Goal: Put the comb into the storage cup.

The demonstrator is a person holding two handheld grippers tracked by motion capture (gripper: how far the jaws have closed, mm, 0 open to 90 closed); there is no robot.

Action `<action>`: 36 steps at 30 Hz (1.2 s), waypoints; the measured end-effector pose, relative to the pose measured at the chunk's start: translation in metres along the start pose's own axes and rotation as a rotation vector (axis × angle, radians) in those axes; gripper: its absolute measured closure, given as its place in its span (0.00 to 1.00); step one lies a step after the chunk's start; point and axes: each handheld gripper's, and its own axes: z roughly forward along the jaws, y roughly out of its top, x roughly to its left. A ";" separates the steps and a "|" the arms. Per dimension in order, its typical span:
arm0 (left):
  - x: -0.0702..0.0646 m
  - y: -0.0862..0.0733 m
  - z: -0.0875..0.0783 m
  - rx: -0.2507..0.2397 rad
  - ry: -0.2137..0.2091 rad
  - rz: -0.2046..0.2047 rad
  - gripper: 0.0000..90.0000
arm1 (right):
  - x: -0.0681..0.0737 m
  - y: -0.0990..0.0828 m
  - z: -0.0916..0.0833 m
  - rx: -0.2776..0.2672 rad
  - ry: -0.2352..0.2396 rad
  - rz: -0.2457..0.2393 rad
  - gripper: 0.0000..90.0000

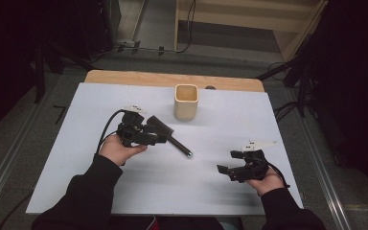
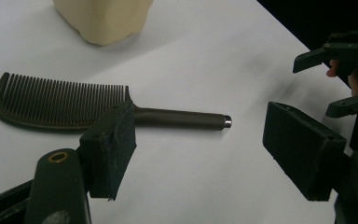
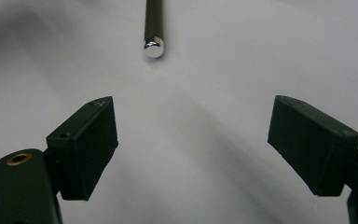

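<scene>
Nearby, cup [image 1: 186, 101] beside comb [image 1: 168, 133]

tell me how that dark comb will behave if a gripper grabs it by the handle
The comb looks like stiff moulded plastic, so it should lift rigid and light. Its thin round handle may twist or slip between flat pads. Lying flat on its toothed head, it seems unlikely to roll.

A cream, square-mouthed cup [image 1: 186, 101] stands upright toward the far side of a white sheet [image 1: 124, 191]. The sheet covers a wooden table [image 1: 124, 76], whose bare edge shows along the back, with grey floor [image 1: 9, 139] around it.
</scene>
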 end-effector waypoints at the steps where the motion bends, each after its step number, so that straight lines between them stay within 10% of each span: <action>1: 0.000 0.001 0.001 0.001 0.001 -0.002 0.29 | 0.000 0.000 0.000 0.000 0.000 0.000 0.16; 36: -0.006 0.024 0.047 0.040 -0.011 0.040 0.32 | 0.000 -0.004 -0.003 -0.002 -0.010 0.010 0.16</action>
